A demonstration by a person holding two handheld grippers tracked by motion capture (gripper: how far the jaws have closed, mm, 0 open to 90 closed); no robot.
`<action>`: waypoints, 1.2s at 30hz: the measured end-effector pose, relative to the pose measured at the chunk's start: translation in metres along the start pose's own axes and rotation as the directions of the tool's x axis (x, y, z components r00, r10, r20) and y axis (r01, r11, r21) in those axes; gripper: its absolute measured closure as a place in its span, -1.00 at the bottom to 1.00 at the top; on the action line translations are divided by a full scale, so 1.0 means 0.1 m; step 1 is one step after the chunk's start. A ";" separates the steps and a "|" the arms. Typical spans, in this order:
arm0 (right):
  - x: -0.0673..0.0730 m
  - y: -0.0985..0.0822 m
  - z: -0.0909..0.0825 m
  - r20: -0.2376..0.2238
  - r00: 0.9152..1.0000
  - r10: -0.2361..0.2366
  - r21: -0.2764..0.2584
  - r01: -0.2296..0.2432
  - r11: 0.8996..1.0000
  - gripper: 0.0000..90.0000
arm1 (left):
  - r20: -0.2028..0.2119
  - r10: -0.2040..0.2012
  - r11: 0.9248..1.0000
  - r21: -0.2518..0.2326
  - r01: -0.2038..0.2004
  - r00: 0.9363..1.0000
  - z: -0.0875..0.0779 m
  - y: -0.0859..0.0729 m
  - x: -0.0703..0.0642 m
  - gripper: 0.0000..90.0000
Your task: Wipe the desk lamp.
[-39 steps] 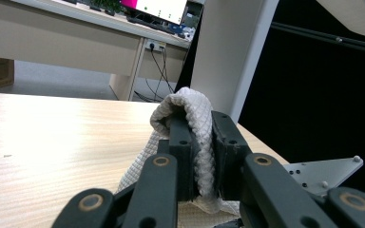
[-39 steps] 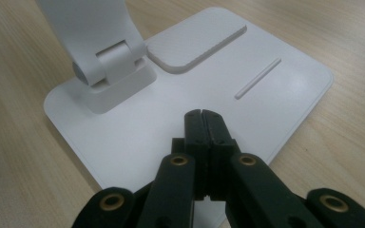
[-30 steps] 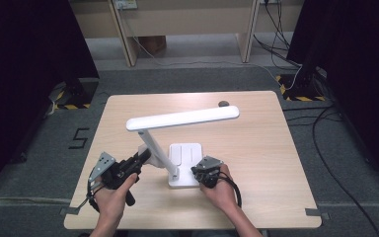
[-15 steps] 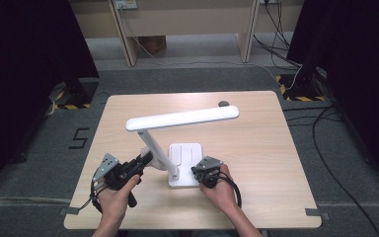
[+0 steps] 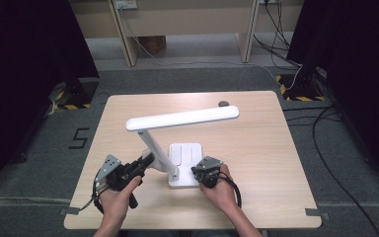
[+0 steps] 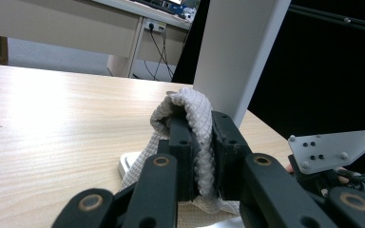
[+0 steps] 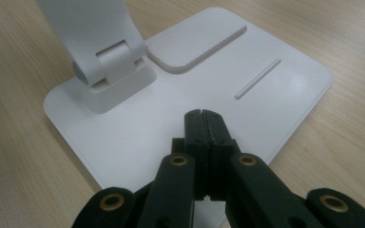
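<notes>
I hold a grey waffle-textured cloth (image 6: 190,128) folded between the jaws of the left gripper (image 5: 140,164), which are clamped on it, so the fabric stays bunched into a small pad that I can rub with. This gripper is just beside the slanted arm of the white plastic desk lamp (image 5: 177,120), low near the hinge, and I judge that wiping this arm is the step in hand. The lamp stands near the front edge of the light wooden worktop (image 5: 256,148), around the middle, with its long head stretched toward the far right corner. The right gripper (image 7: 203,116) has its jaws together with nothing between them, and its tips rest on the flat white lamp base (image 7: 285,90). I think this is to press the base down, so the lamp does not slide or tip while the cloth pushes against the arm.
</notes>
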State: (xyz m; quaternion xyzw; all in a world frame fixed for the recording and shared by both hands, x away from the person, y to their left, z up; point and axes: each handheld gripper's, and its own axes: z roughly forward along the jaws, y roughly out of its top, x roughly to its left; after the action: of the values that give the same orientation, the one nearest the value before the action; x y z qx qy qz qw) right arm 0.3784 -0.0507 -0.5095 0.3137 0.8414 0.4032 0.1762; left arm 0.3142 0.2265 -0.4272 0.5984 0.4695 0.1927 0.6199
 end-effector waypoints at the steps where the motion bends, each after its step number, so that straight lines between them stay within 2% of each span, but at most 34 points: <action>1: 0.00 0.00 0.00 0.000 1.000 0.000 0.000 0.000 1.000 1.00 | 0.001 -0.001 1.000 0.001 0.001 1.000 0.00 -0.01 0.00 0.78; 24: 0.00 0.00 0.00 0.002 1.000 -0.005 0.002 0.005 1.000 1.00 | 0.007 -0.023 0.999 0.048 0.023 1.000 0.05 -0.14 0.03 0.78; 36: 0.00 0.00 0.00 0.002 1.000 -0.005 0.002 0.005 1.000 1.00 | 0.005 -0.024 0.996 0.088 0.024 1.000 0.11 -0.25 0.05 0.78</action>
State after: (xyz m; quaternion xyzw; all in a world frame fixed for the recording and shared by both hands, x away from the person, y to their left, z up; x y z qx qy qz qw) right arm 0.3781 -0.0505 -0.5093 0.3121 0.8425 0.4016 0.1776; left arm 0.3171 0.2192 -0.4534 0.6200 0.4830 0.1626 0.5966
